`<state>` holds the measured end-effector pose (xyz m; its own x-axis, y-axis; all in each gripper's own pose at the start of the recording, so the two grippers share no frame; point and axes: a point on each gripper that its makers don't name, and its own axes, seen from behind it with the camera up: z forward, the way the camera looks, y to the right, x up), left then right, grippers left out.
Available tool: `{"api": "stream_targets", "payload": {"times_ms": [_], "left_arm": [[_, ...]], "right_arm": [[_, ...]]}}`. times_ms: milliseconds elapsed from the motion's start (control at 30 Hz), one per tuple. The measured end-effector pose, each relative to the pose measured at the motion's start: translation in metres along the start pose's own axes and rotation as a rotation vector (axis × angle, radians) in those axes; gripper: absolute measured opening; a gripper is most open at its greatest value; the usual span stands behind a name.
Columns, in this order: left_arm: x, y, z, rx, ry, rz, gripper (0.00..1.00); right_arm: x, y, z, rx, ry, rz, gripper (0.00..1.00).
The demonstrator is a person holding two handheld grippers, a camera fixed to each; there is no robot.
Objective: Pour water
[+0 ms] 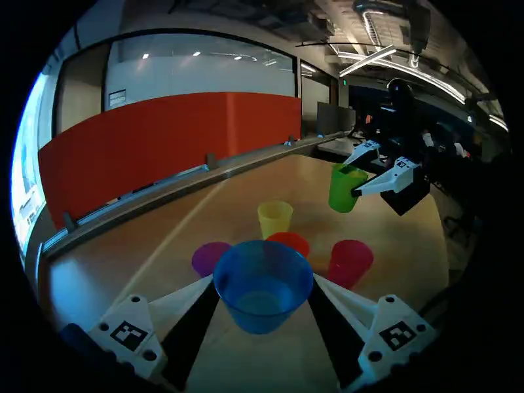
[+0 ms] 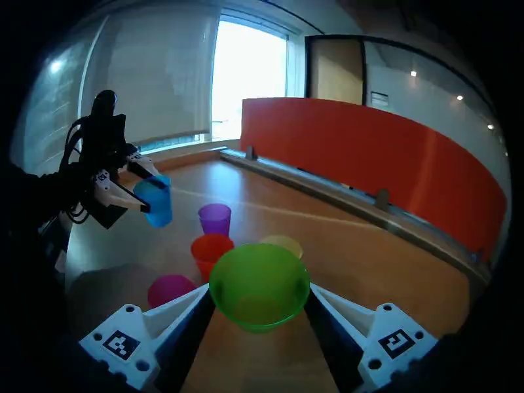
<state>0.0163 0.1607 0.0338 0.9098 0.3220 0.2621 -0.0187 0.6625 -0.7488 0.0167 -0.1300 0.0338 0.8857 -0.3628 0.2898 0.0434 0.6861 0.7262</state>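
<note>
Right gripper [image 2: 260,291] clamped on green cup [image 2: 259,275], left gripper [image 2: 151,194] holding blue cup [image 2: 158,204]

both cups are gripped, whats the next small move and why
Probably bring the blue cup in the left claw closer to the green cup held in the right claw. The blue cup seems to have water in its bottom. Both cups are upright and well apart, so the rims need to be close before any tilt.
</note>
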Motion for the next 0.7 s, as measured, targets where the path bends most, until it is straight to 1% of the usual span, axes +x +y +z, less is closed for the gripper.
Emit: {"api": "stream_targets", "payload": {"times_ms": [200, 400, 567, 700], "left_arm": [[0.017, 0.001, -0.006, 0.011, 0.045, 0.003, 0.87], [0.034, 0.003, -0.012, 0.018, 0.098, -0.005, 0.87], [0.047, 0.002, -0.015, 0.023, 0.145, -0.025, 0.87], [0.051, 0.001, -0.018, 0.022, 0.164, -0.040, 0.87]], "right_arm": [[0.014, -0.001, -0.006, -0.007, 0.045, -0.002, 0.91], [0.028, -0.004, -0.011, -0.006, 0.097, 0.005, 0.91], [0.039, -0.005, -0.012, -0.008, 0.135, 0.013, 0.91], [0.047, -0.005, -0.014, -0.006, 0.169, 0.019, 0.91]]}}
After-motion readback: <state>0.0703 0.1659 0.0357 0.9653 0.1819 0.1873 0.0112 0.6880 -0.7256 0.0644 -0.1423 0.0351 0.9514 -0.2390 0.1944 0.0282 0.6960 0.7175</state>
